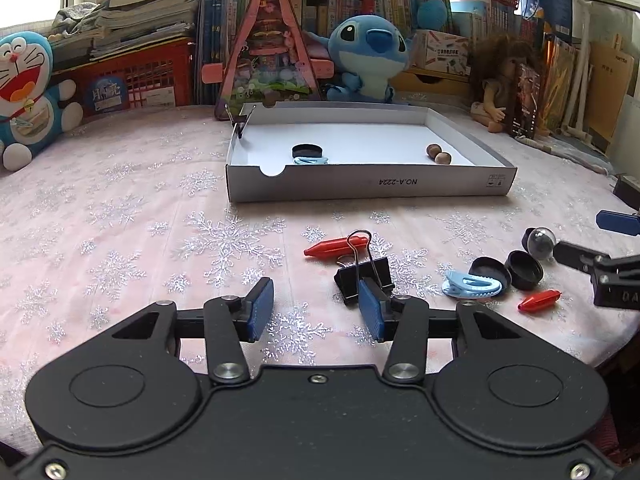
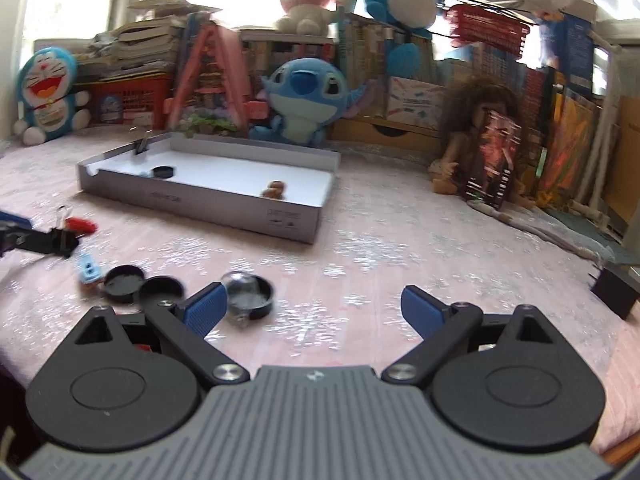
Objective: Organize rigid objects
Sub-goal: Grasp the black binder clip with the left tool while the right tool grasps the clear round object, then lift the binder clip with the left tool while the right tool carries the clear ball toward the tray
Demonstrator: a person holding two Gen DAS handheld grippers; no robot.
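Pink snowflake tablecloth (image 1: 120, 208) covers the whole work surface.

Shallow white cardboard tray (image 1: 368, 186) sits at 12 o'clock from the left gripper, long axis running left to right. Inside it: a black round cap (image 1: 306, 149) with a pale blue clip (image 1: 310, 160) touching its near side, two brown nuts (image 1: 438, 153) together toward the right end, and a small binder clip (image 1: 240, 120) gripping the far left wall, wire handles up.

Left gripper (image 1: 316, 310): blue pads spread apart, nothing between them, only cloth. A black binder clip (image 1: 362, 274) lies just past the right pad at 1 o'clock, handles pointing away toward the tray.

Loose items, left view: a red bullet-shaped piece (image 1: 334, 246) at 12 o'clock, long axis left to right, pointed tip to the left; a light blue peg (image 1: 472, 285) at 2 o'clock; two black caps (image 1: 524, 270) beside it; a second red piece (image 1: 540, 300) nearer, tip to the left.

Right gripper (image 2: 314, 308): pads spread wide, holding nothing. A clear dome on a black base (image 2: 250, 294) lies just beside its left pad, outside the gap.

Only the right view shows the tray's short right end wall; it is blurred, so the small items there read poorly.
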